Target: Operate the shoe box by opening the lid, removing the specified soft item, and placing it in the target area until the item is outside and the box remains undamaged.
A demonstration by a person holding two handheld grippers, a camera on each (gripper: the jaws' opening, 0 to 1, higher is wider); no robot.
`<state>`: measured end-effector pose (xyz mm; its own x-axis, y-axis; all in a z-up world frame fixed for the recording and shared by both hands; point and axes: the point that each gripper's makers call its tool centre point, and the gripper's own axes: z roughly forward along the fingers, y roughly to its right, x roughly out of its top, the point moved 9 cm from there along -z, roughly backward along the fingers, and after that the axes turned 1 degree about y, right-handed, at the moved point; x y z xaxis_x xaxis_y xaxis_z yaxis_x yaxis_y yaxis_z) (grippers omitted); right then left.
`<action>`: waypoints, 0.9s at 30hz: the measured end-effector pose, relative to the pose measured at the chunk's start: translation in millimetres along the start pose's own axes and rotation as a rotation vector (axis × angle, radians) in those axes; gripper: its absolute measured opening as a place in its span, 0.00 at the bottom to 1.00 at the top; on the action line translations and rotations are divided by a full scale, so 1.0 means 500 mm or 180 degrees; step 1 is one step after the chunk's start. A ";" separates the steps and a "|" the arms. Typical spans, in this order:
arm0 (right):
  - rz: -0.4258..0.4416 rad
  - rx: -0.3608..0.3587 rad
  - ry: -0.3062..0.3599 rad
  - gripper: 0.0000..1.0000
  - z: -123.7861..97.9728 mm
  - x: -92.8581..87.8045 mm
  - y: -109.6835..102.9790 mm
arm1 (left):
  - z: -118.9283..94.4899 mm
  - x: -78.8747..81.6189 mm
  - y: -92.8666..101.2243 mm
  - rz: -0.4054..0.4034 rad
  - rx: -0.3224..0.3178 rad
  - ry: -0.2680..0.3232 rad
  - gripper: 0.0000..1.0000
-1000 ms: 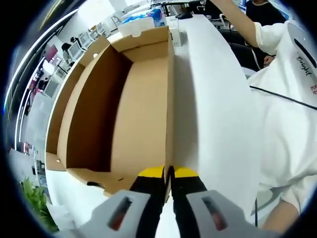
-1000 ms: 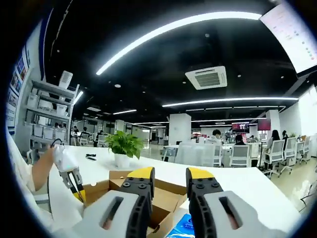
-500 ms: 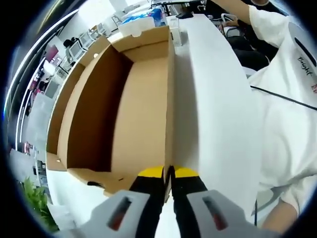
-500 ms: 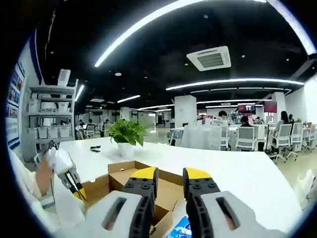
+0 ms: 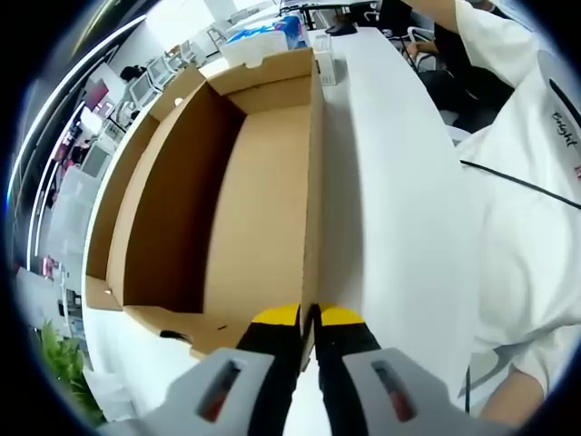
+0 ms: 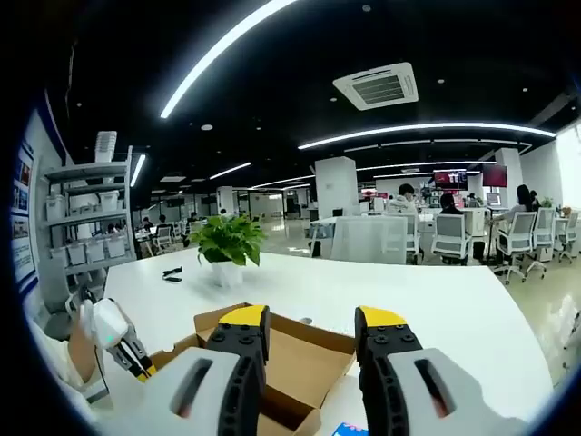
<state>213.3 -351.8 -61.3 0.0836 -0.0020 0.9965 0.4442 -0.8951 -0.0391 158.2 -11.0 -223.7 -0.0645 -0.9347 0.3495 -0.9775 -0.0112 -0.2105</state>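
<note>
Plant (image 6: 227, 247) beyond shoe box (image 6: 300, 359) | left gripper (image 5: 310, 315) pinching box wall | right gripper (image 6: 313, 320) agape

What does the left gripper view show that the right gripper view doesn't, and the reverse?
Left gripper view: the box's whole bare inside, seen along its length, and the close grip of the left tool, shut on the box wall. Right gripper view: the right tool open, a plant, chairs, ceiling lights. Shared: box, white table, left tool.

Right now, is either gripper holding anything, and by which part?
The left gripper is shut on the shoe box, pinching the top edge of its near side wall. The right gripper is open and holds nothing.
</note>
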 end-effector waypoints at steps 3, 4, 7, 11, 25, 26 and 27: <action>-0.0067 -0.0031 -0.0230 0.38 0.014 -0.004 0.001 | 0.001 0.001 0.000 -0.0025 -0.0008 -0.0010 0.04; -0.0048 -0.0110 -0.0268 0.37 0.020 -0.006 0.006 | 0.001 0.001 -0.001 -0.0024 -0.0007 -0.0006 0.04; -0.0389 -0.0277 -0.0497 0.25 0.030 -0.010 0.013 | 0.001 -0.001 -0.003 -0.0044 -0.0022 0.0030 0.04; -0.0166 -0.0321 -0.0461 0.25 0.047 0.000 0.007 | 0.001 0.000 -0.002 0.0019 -0.0032 0.0046 0.04; -0.0324 -0.0568 -0.0824 0.29 0.084 -0.003 0.040 | 0.002 0.004 0.000 0.0005 -0.0027 0.0039 0.04; -0.0376 -0.0578 -0.0927 0.26 0.091 -0.006 0.044 | 0.002 0.004 0.000 0.0012 -0.0022 0.0043 0.04; -0.0332 -0.0580 -0.0985 0.22 0.097 -0.009 0.045 | 0.002 0.004 0.001 0.0019 -0.0015 0.0041 0.04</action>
<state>266.0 -350.4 -70.4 0.3243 0.2032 0.9239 0.3008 -0.9481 0.1030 157.9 -13.2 -223.8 -0.0729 -0.9301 0.3599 -0.9780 -0.0040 -0.2083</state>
